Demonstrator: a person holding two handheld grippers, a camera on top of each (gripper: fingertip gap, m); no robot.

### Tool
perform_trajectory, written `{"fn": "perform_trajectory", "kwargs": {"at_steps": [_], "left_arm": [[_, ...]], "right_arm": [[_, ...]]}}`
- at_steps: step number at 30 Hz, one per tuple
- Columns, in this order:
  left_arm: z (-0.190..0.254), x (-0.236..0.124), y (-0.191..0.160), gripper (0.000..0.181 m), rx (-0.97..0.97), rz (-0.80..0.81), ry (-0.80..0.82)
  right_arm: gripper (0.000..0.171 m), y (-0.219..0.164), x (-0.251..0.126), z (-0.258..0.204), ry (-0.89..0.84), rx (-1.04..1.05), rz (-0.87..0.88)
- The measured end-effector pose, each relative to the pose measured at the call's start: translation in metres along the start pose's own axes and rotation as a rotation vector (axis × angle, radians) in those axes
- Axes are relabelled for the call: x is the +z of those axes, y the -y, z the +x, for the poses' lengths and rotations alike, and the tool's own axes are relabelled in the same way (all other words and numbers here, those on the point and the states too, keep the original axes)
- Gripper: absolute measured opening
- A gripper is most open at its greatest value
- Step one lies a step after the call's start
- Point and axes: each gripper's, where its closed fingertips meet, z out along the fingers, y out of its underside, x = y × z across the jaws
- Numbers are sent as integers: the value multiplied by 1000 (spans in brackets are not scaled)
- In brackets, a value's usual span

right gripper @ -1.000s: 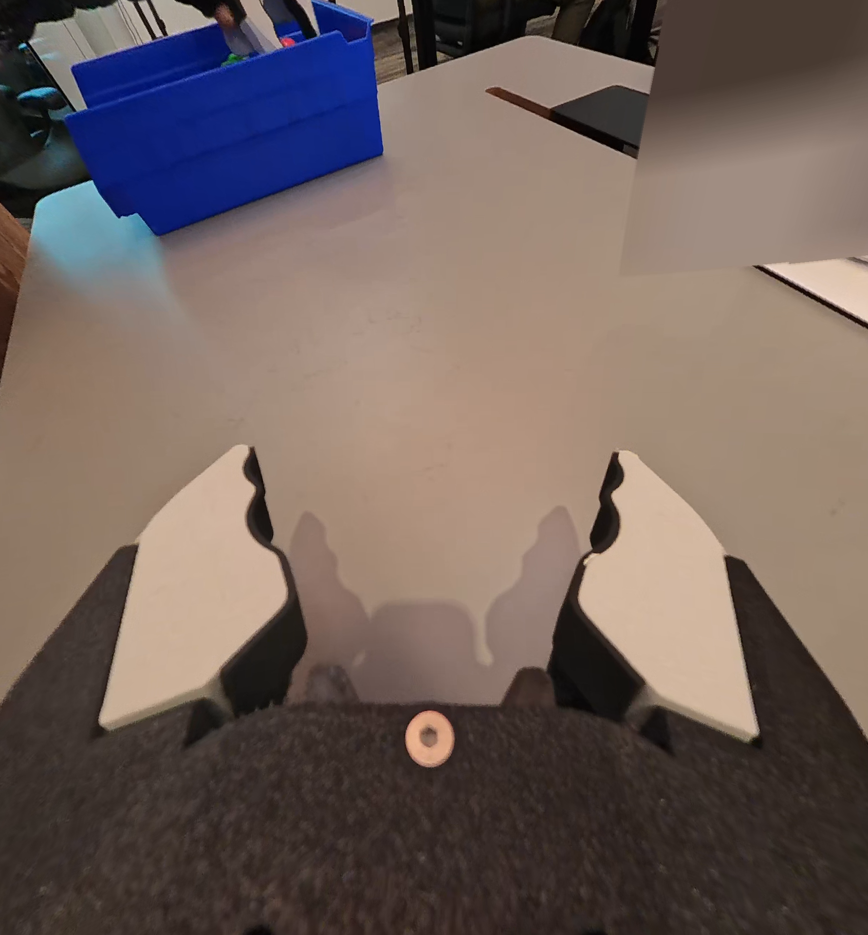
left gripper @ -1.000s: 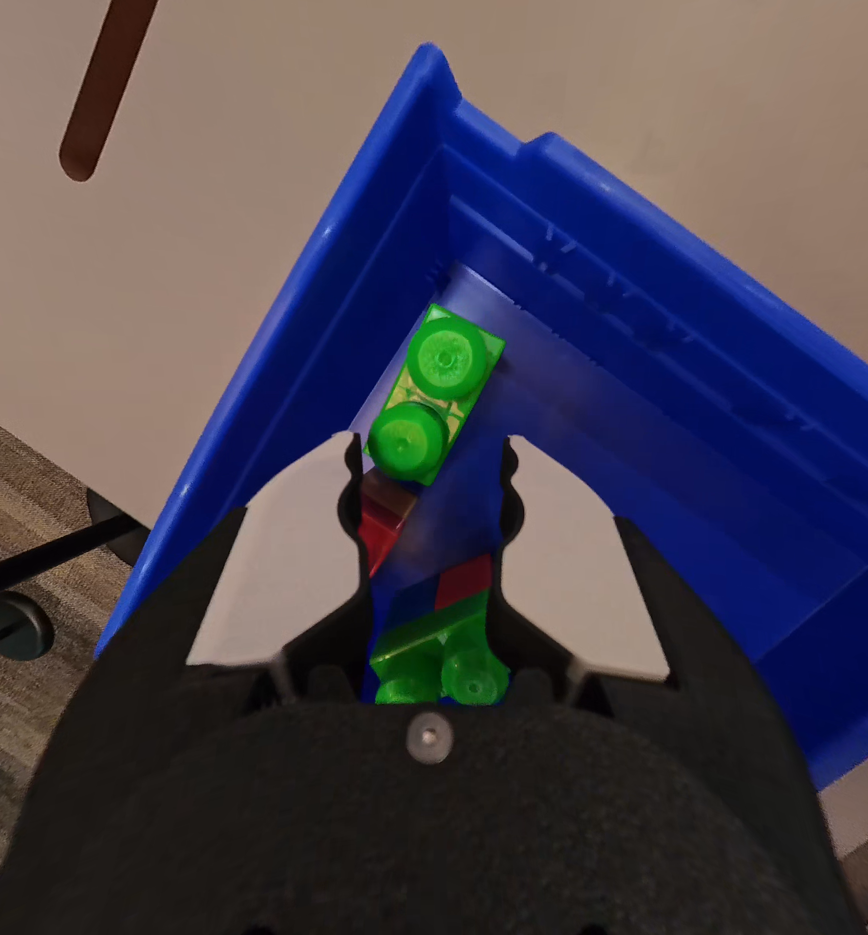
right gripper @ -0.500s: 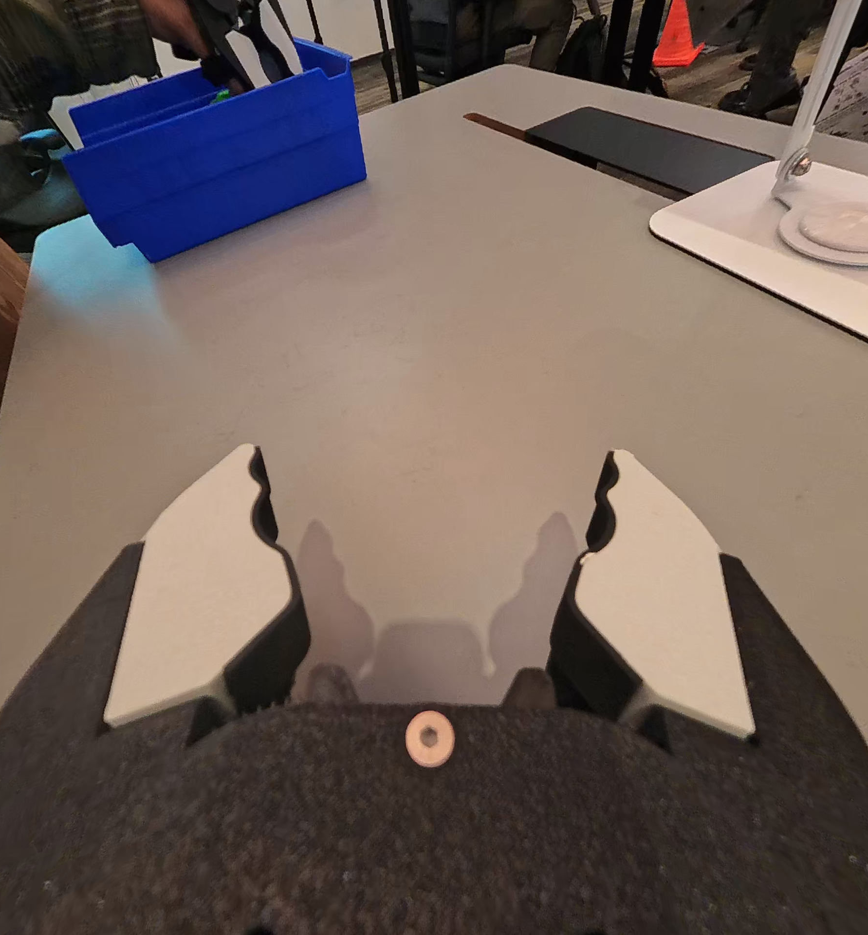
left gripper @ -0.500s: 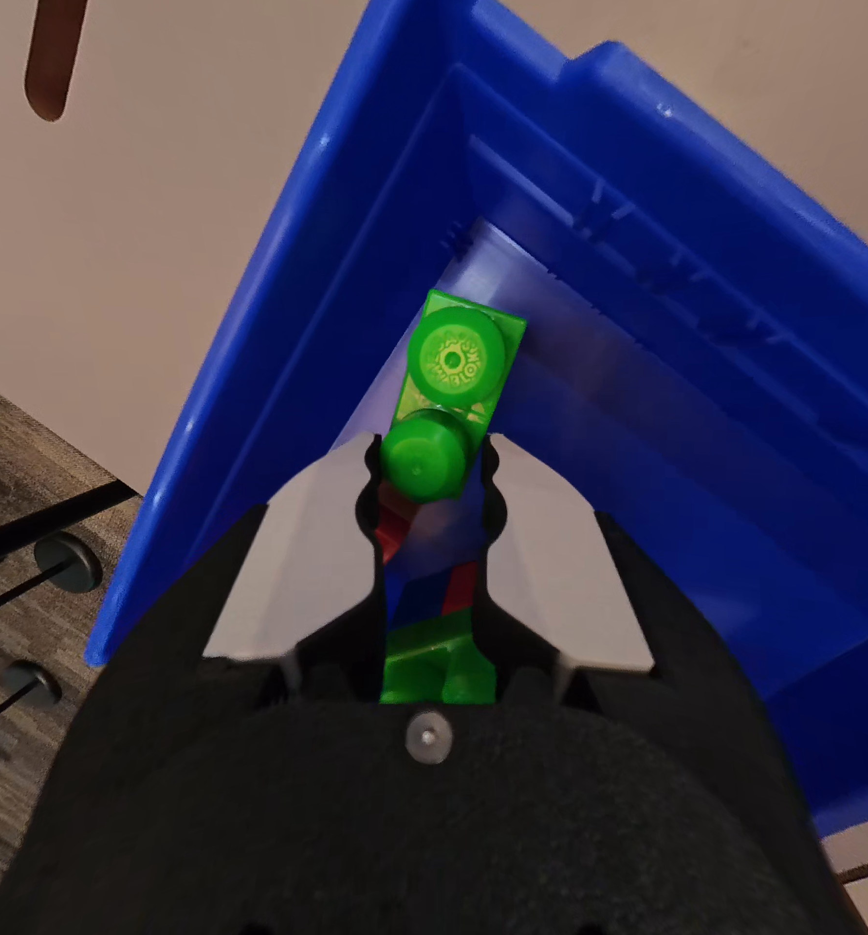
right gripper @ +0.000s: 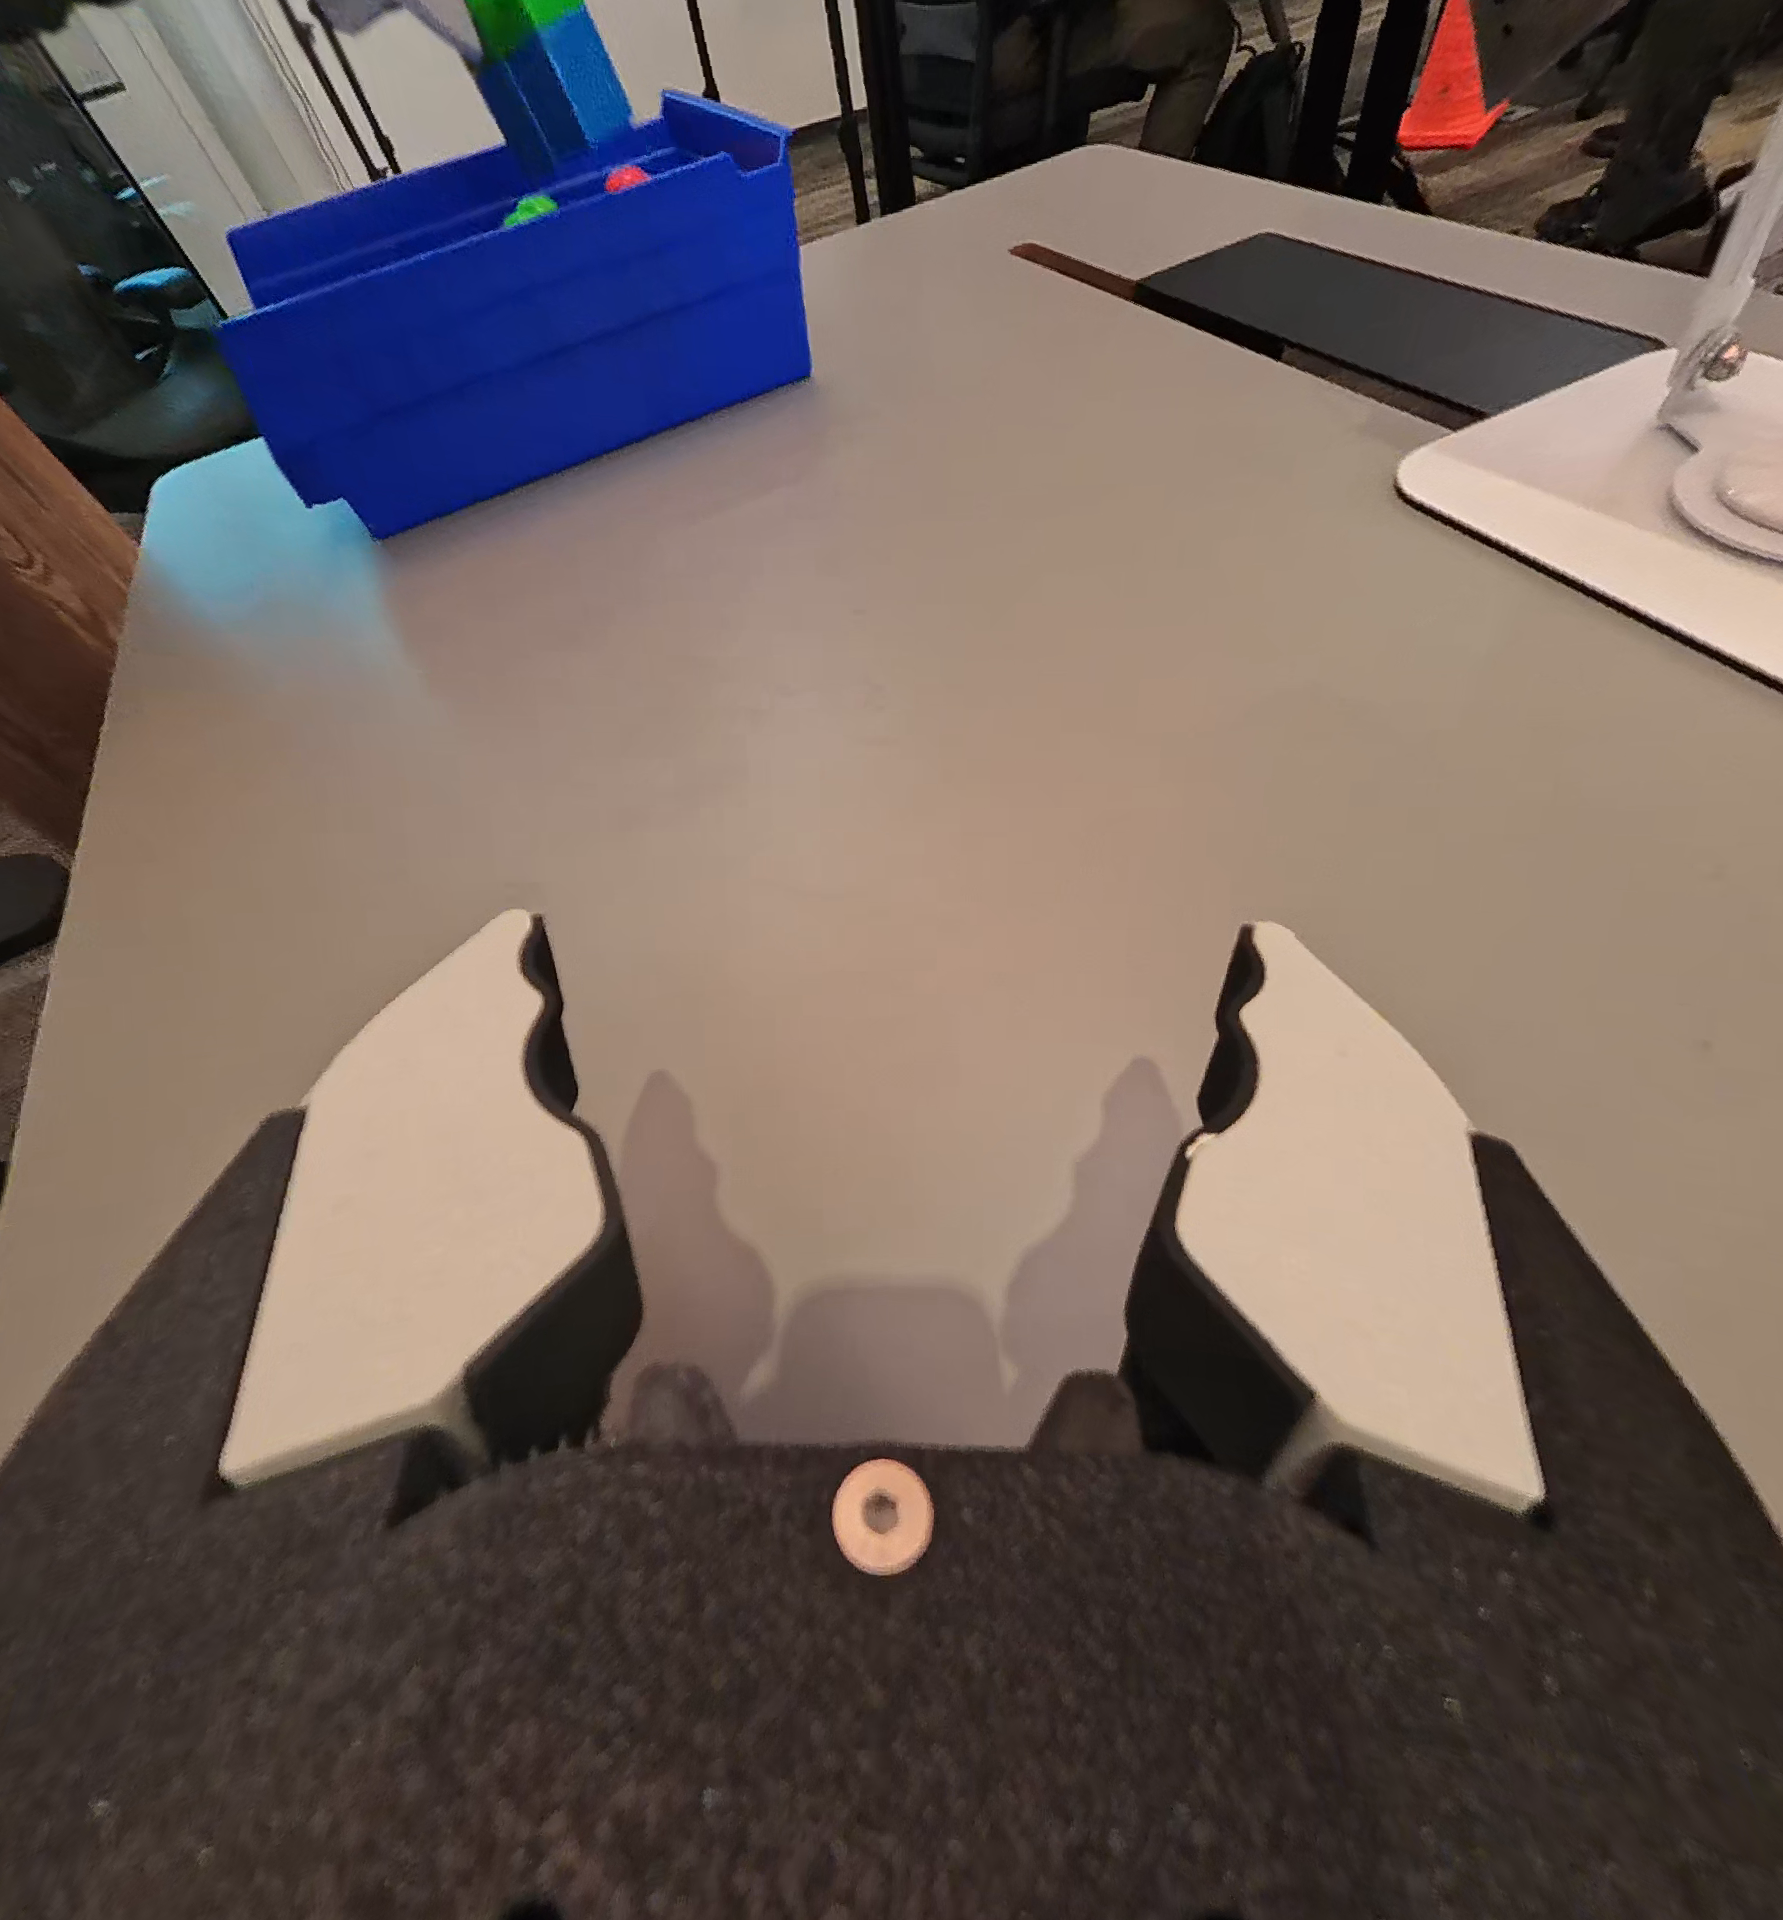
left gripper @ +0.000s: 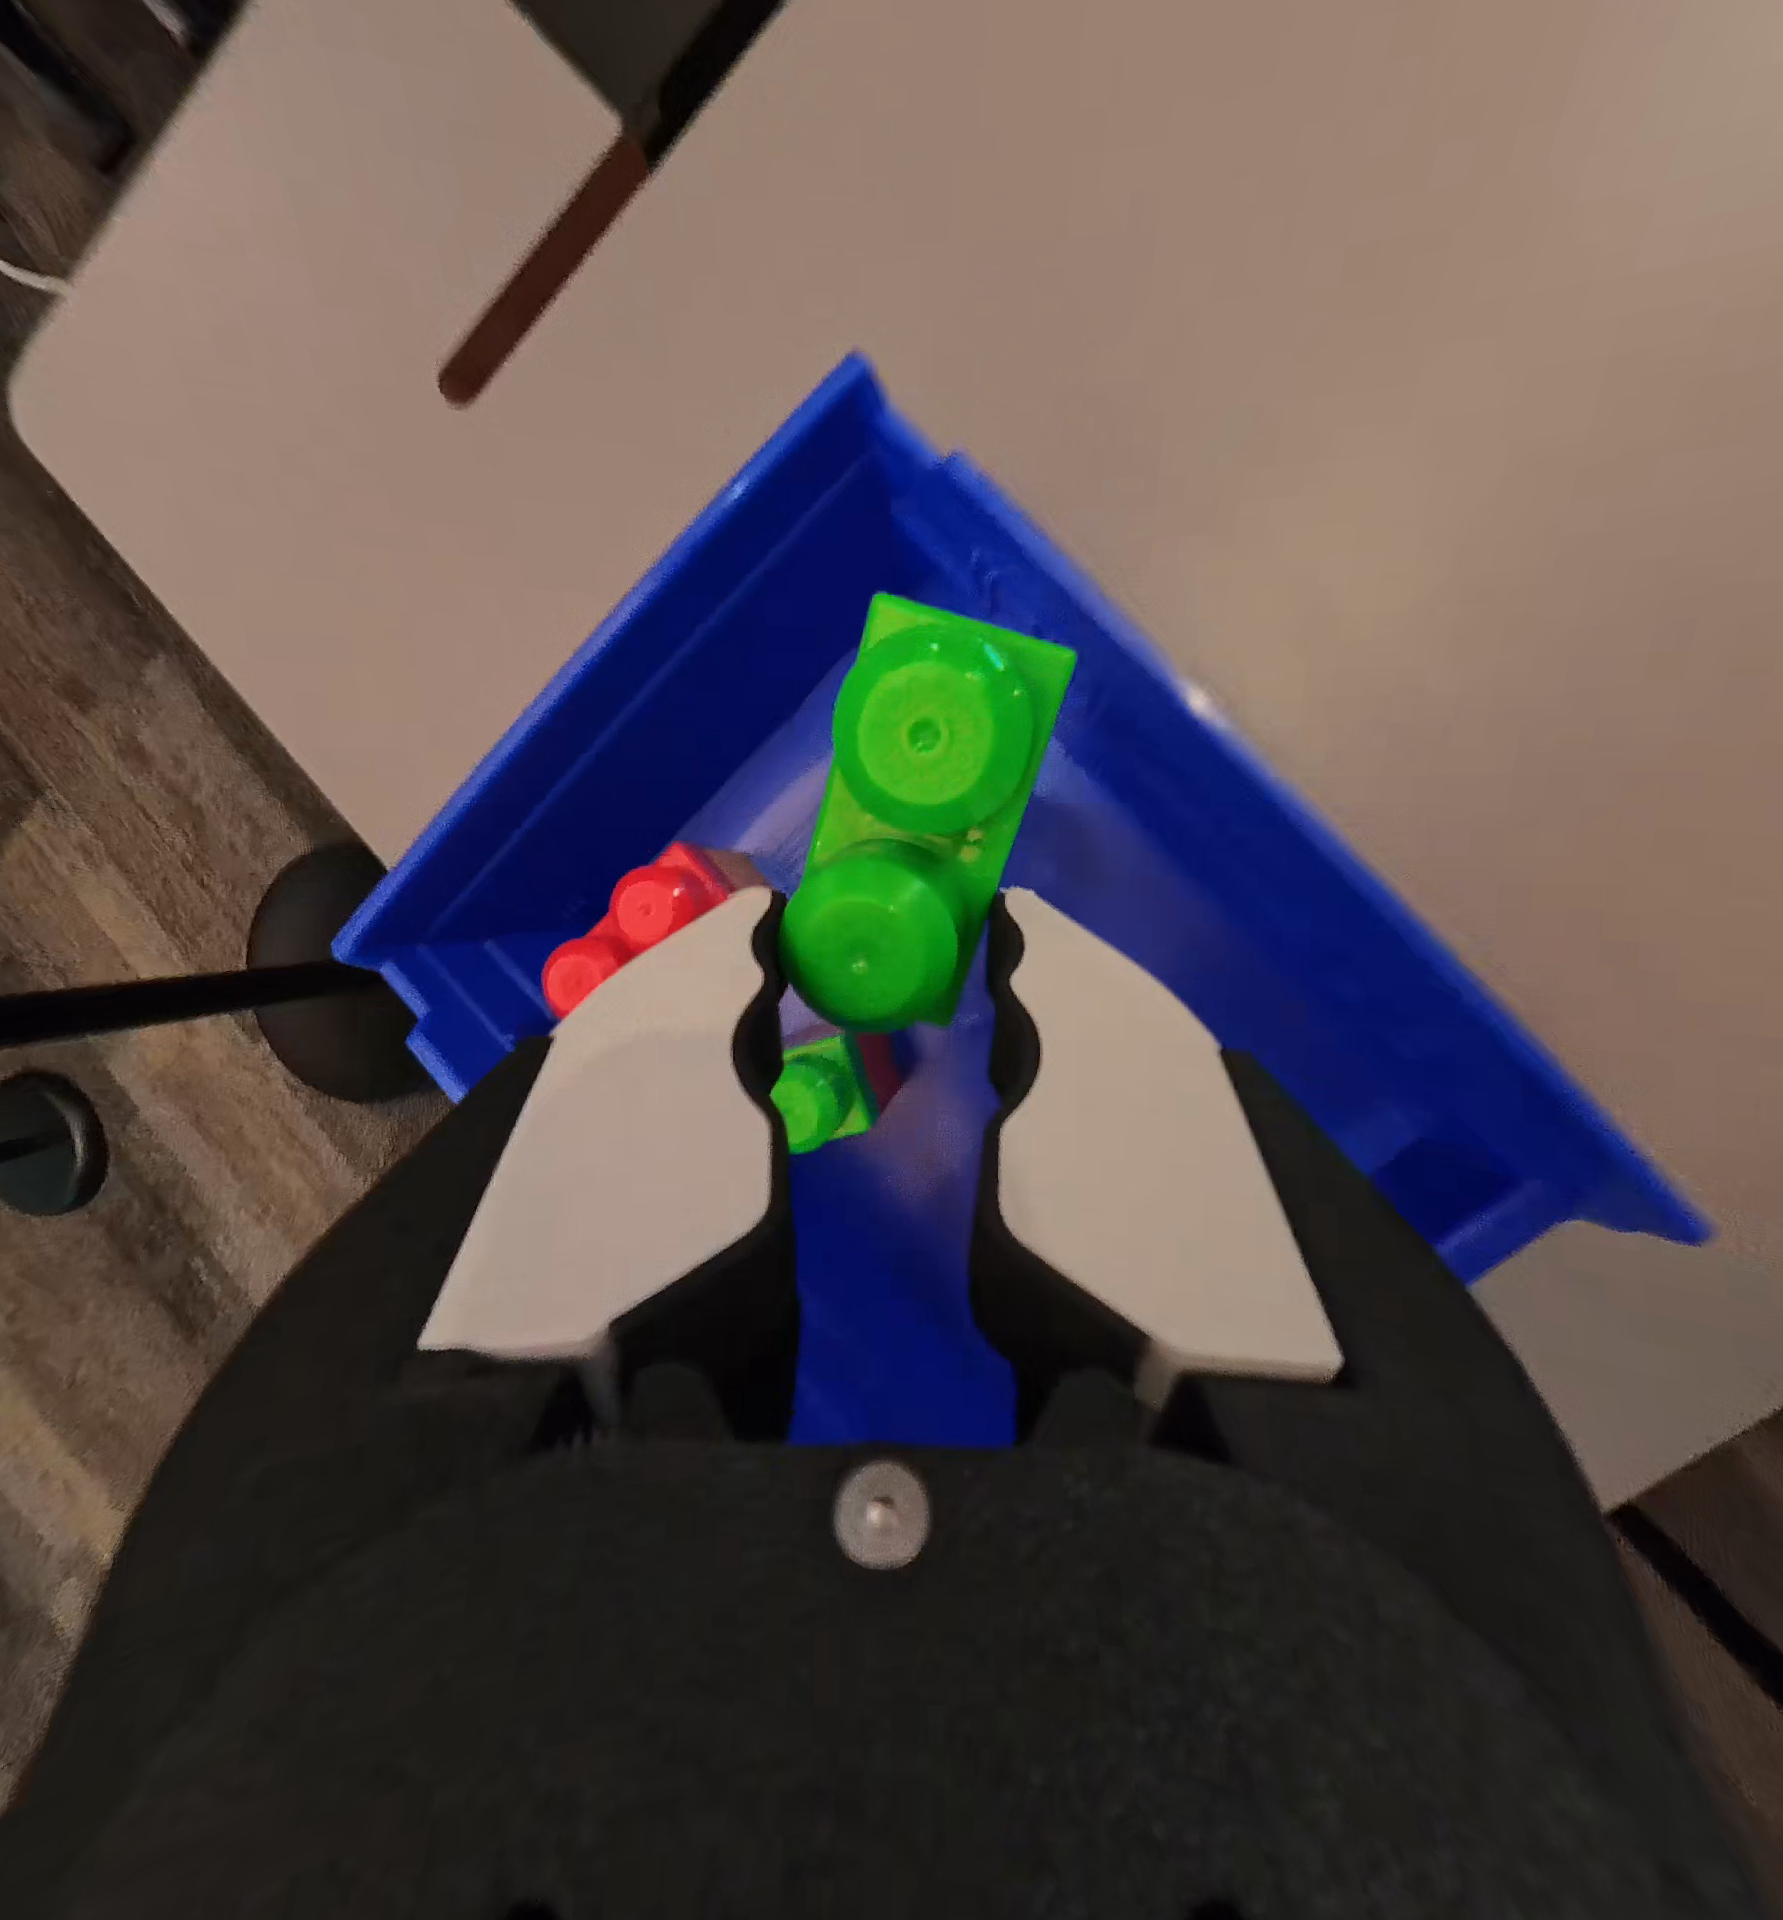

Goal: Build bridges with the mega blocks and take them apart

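My left gripper [left gripper: 882,925] is shut on the near stud of a green two-stud block [left gripper: 928,738] and holds it above the blue bin [left gripper: 596,686]. A red block [left gripper: 638,925] and a small green block [left gripper: 819,1101] lie in the bin below. In the right wrist view the lifted piece [right gripper: 565,83] shows above the bin [right gripper: 513,343] as green on top with blue under it. My right gripper [right gripper: 889,928] is open and empty, low over the grey table [right gripper: 866,623].
A white board with a lamp base [right gripper: 1593,520] and a black pad [right gripper: 1386,312] lie at the table's right. An orange cone [right gripper: 1453,73] and chair legs stand beyond. The bin sits near the table's far left corner, with floor and a chair base [left gripper: 35,1143] beside it.
My left gripper closed on the green block's near stud and lifted it up out of the bin. My right gripper stayed open in much the same place.
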Motion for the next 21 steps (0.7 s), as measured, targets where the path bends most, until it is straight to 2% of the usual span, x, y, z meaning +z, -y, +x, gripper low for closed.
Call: {"fn": "perform_trajectory", "kwargs": {"at_steps": [1,5,9,15,18,21], "left_arm": [[6,-10,9,37,-1,37,-3],[43,-42,55,36,6,230,-46],[101,-51,109,37,0,450,-167],[218,-32,173,36,-49,773,-496],[270,-16,189,36,-109,896,-668],[303,2,196,36,-161,951,-780]], "right_arm": [[119,1,-1,-2,0,-6,-4],[119,16,-12,-13,-6,-34,26],[119,36,-23,-28,12,-39,67],[114,74,-28,-52,75,-28,148],[113,91,-22,-65,138,-7,182],[112,102,-13,-75,191,3,187]]}}
